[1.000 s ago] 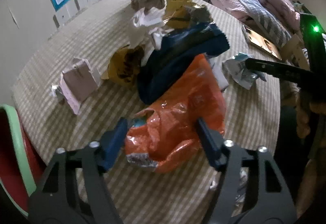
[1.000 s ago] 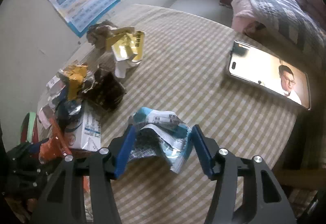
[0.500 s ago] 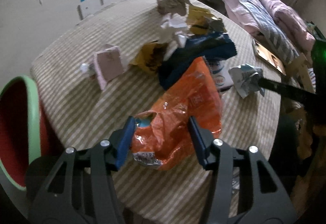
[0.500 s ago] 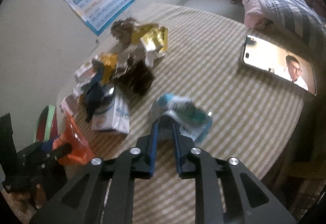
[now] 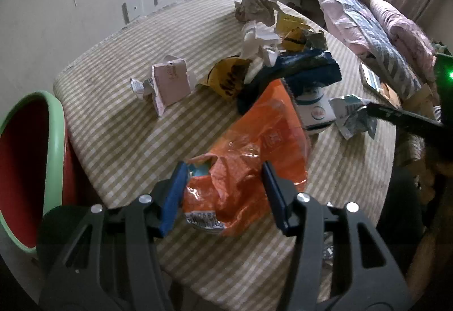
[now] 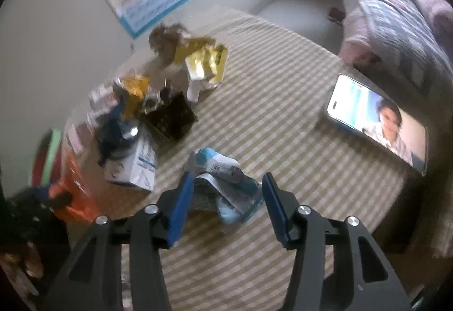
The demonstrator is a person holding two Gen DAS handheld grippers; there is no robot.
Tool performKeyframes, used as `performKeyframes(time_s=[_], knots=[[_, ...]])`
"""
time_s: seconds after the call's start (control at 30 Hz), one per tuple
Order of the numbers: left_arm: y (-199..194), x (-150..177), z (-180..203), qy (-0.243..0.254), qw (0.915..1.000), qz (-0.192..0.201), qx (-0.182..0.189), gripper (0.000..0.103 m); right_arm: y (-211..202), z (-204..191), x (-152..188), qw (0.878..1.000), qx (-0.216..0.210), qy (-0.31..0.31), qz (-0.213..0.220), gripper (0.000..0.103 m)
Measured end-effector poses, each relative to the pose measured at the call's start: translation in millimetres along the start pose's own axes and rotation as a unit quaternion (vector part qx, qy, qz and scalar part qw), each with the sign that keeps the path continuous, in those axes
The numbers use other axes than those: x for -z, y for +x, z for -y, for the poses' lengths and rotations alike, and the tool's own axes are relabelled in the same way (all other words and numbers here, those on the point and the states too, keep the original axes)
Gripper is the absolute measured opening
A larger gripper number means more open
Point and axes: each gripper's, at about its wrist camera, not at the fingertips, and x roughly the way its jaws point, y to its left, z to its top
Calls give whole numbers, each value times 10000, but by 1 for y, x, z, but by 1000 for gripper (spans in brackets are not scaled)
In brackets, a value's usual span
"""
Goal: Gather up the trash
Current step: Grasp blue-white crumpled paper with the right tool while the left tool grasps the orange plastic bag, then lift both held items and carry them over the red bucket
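My left gripper (image 5: 223, 192) is shut on a crumpled orange snack bag (image 5: 254, 158), its blue pads pressing the bag's near end above the table edge. My right gripper (image 6: 226, 197) is open around a crumpled white and blue wrapper (image 6: 223, 178) lying on the checked tablecloth. That wrapper also shows in the left wrist view (image 5: 351, 118). More trash lies behind: a pink carton (image 5: 170, 81), a yellow wrapper (image 5: 229, 79), a blue bag (image 5: 300, 70), white paper (image 5: 260, 42), a brown paper ball (image 5: 254, 8).
A red bin with a green rim (image 5: 28, 158) stands left of the table, below its edge. A phone (image 6: 376, 118) with a lit screen lies at the table's right. A white carton (image 6: 133, 166) sits left of the wrapper. A bed (image 5: 368, 16) is beyond.
My right gripper was shut on the wrapper half a second ago and is now open around it. My left gripper has drawn back and up with the orange bag, bringing the bin into view.
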Motion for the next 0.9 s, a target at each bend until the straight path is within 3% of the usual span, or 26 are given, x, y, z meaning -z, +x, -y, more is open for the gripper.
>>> performKeyframes(time_s=[0.1, 0.2, 0.23, 0.3, 0.43, 0.7, 0.9], knots=[[0, 0, -1, -33, 10000, -4, 18, 52, 13, -1, -2, 9994, 17, -283, -218, 61], [1, 2, -2, -60, 10000, -12, 5, 52, 20, -6, 0, 9981, 11, -517, -348, 60], [1, 2, -2, -70, 10000, -12, 2, 52, 19, -7, 0, 9980, 21, -543, -332, 58], [2, 2, -3, -105, 9999, -22, -3, 52, 17, -7, 3, 9981, -47, -503, -356, 38], [1, 1, -4, -137, 9999, -4, -1, 52, 12, -7, 10, 9989, -232, -267, -314, 33], [-10, 0, -8, -268, 9994, 203, -39, 52, -31, -22, 16, 9995, -166, 147, 207, 32], [-26, -2, -7, -259, 9983, 477, -231, 52, -51, -59, 25, 9988, -217, 71, 427, 32]])
